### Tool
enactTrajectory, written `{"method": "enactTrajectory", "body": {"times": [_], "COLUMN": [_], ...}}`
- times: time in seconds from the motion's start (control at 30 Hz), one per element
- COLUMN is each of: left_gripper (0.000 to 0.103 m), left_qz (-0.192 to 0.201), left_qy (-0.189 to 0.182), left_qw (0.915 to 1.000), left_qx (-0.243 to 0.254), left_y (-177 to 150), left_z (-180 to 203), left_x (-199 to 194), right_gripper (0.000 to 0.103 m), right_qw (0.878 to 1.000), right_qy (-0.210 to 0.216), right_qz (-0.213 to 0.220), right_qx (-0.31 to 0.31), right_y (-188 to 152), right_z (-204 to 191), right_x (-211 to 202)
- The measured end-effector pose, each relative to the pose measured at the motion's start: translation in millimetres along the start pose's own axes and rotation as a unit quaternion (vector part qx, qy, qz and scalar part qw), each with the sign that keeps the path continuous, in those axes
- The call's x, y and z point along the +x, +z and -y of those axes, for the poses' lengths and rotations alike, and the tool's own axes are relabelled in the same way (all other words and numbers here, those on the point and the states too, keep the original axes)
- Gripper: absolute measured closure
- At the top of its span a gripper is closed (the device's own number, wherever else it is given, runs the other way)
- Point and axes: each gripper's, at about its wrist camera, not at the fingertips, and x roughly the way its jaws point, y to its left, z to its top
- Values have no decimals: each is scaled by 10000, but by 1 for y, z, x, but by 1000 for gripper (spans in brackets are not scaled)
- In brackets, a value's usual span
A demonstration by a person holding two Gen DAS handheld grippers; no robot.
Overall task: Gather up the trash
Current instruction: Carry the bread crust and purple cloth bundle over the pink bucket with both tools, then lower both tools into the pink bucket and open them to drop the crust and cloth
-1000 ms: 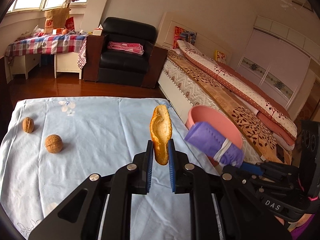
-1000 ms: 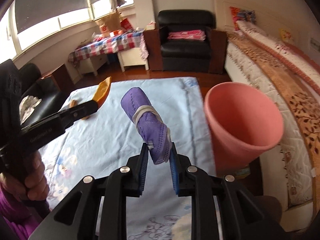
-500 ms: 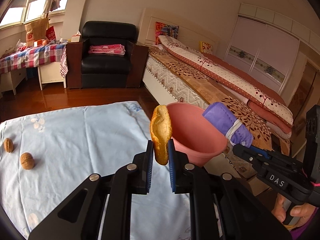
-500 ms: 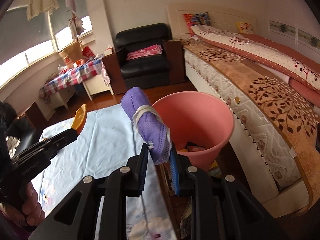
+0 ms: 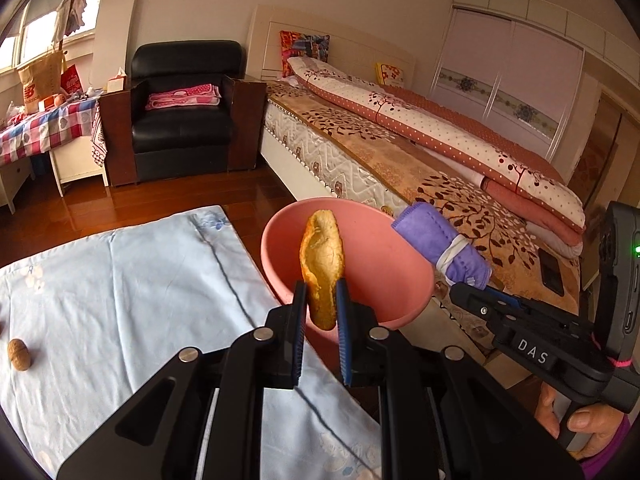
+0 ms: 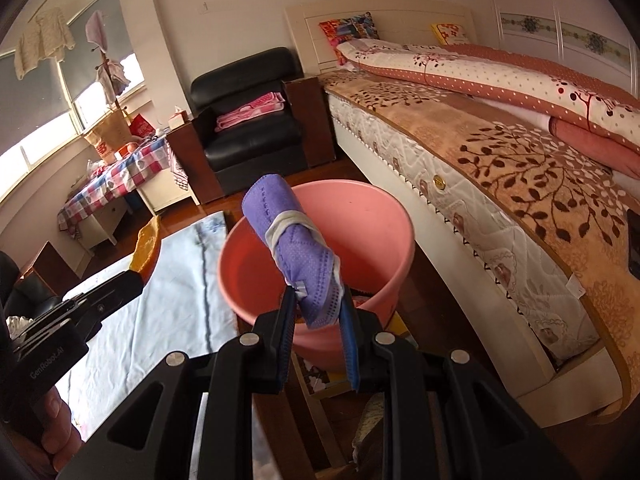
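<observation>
1. The left gripper (image 5: 322,316) is almost closed. Its two blue pads pinch a piece of orange peel (image 5: 322,268), which stands straight up.
2. The peel is held up in front of the open mouth of the pink bucket (image 5: 384,280).
3. The right gripper (image 6: 318,312) is almost closed too. It squeezes the bottom end of a rolled-up purple face mask (image 6: 294,246).
4. A white band goes around the middle of the mask. The mask leans up and to the left, over the bucket's opening.
5. The bucket stands between the table with the light blue cloth (image 5: 120,300) and the bed (image 5: 420,160).
6. There are some bits at the bottom of the bucket, but they are too hidden to name.
7. One walnut (image 5: 19,354) lies on the cloth, far off to the left.
8. A person's hand (image 5: 584,424) holds the handle of the right gripper.
</observation>
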Motion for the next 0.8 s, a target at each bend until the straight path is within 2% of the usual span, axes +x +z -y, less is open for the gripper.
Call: {"method": "enactTrajectory", "body": {"times": [0.4, 0.8], "left_gripper": [89, 90], "left_qz": [-155, -433], "left_qy": [126, 199], "left_qw": [9996, 9984], "left_qx": [219, 302], "left_y": [5, 3], "left_z": [21, 27], "left_x": [41, 76], "right_gripper": [82, 82], "right_qw": [9995, 9998], "right_qy": [-160, -169], "right_qz": [69, -85], "right_qx": [-254, -95], "right_y": [13, 15], "right_z": [1, 12], "right_x": [12, 37]}}
